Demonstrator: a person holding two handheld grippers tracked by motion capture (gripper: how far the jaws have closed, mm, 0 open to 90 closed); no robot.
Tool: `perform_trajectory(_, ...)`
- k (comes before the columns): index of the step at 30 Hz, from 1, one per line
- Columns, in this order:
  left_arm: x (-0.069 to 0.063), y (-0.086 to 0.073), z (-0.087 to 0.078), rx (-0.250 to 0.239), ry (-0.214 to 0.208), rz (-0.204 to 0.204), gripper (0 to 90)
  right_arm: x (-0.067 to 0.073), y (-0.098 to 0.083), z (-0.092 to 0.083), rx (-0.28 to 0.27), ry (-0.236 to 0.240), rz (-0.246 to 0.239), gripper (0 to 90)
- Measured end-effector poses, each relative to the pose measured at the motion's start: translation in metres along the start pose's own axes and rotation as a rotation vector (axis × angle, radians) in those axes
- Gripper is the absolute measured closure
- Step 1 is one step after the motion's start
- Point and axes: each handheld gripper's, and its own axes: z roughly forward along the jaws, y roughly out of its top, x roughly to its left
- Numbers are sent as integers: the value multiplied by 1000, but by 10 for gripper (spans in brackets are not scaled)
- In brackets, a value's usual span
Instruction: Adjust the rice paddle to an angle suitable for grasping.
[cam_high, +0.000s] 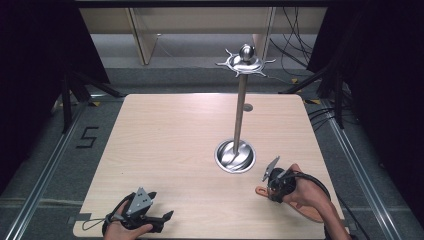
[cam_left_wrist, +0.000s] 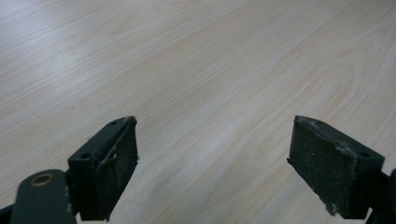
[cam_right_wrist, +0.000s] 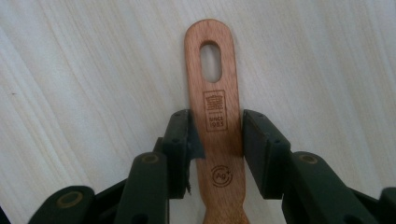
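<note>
The right gripper view shows what the high view cannot: the right gripper (cam_right_wrist: 215, 135) pinches the handle of a wooden spatula (cam_right_wrist: 215, 126) from both sides, just below the hanging slot (cam_right_wrist: 210, 61), with a stamped logo sitting between the pads. The spatula's blade runs out of that picture at the bottom. In the high view the spatula (cam_high: 307, 210) lies near the worktop's (cam_high: 165, 145) right front corner, largely covered by the right hand (cam_high: 300, 192) and right gripper (cam_high: 265, 190); its handle end pokes out toward the steel utensil stand (cam_high: 240, 107) just behind it. The left gripper (cam_high: 167, 216) rests at the front edge, its jaws spread wide over bare wood in the left gripper view (cam_left_wrist: 212, 163).
</note>
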Motion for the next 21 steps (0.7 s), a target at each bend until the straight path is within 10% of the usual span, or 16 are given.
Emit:
perform_trajectory(3, 5, 2, 0, -3, 10, 67, 148, -1, 3, 1, 16, 7, -16, 640)
perform_trajectory(5, 0, 0, 0, -2, 0, -2, 148, 0, 5, 1, 28, -3, 3, 640)
perform_trajectory(7, 5, 2, -1, -2, 11, 68, 148, -1, 6, 1, 29, 11, -8, 640)
perform_trajectory(8, 0, 0, 0, -4, -3, 7, 148, -1, 7, 1, 36, 6, 4, 640)
perform_trajectory(17, 3, 1, 0, -5, 3, 43, 148, 1, 11, 2, 49, 1, -40, 661)
perform_trajectory(21, -2, 0, 1, -12, -6, -10, 148, 1, 11, 3, 46, -6, -39, 662)
